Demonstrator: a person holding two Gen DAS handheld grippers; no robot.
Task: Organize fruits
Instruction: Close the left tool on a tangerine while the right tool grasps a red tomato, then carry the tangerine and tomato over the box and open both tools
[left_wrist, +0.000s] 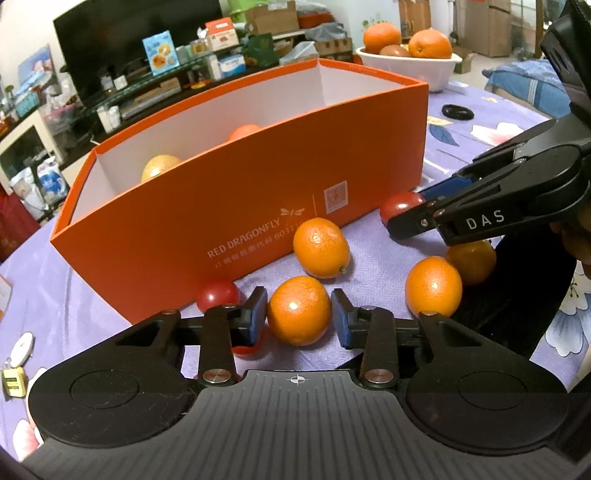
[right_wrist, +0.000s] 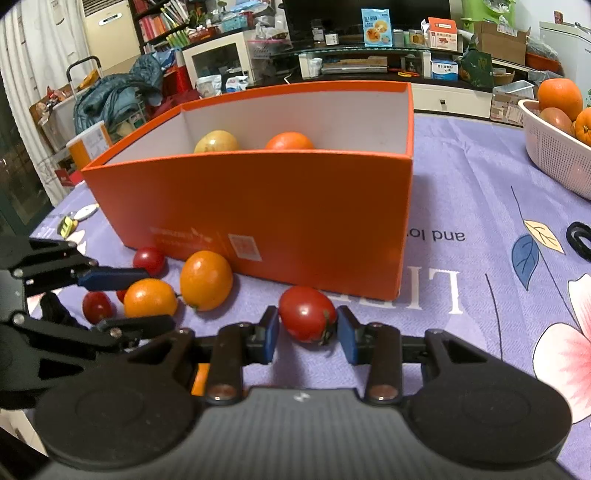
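Note:
An orange box (left_wrist: 258, 192) (right_wrist: 280, 206) stands on the purple tablecloth and holds a yellow fruit (right_wrist: 217, 141) and an orange (right_wrist: 289, 141). Loose kumquats (left_wrist: 320, 246) and cherry tomatoes (left_wrist: 217, 293) lie in front of it. My left gripper (left_wrist: 299, 314) is open with a kumquat (left_wrist: 298, 309) between its pads, small gaps on both sides. My right gripper (right_wrist: 306, 330) is open around a red tomato (right_wrist: 306, 318) on the cloth; it also shows in the left wrist view (left_wrist: 410, 214).
A white basket (right_wrist: 554, 155) (left_wrist: 413, 62) of oranges sits at the table's far right. A black ring (right_wrist: 580, 236) lies on the cloth. A small yellow object (left_wrist: 13, 382) and a white disc (left_wrist: 22, 345) lie at the left. Cluttered shelves stand behind.

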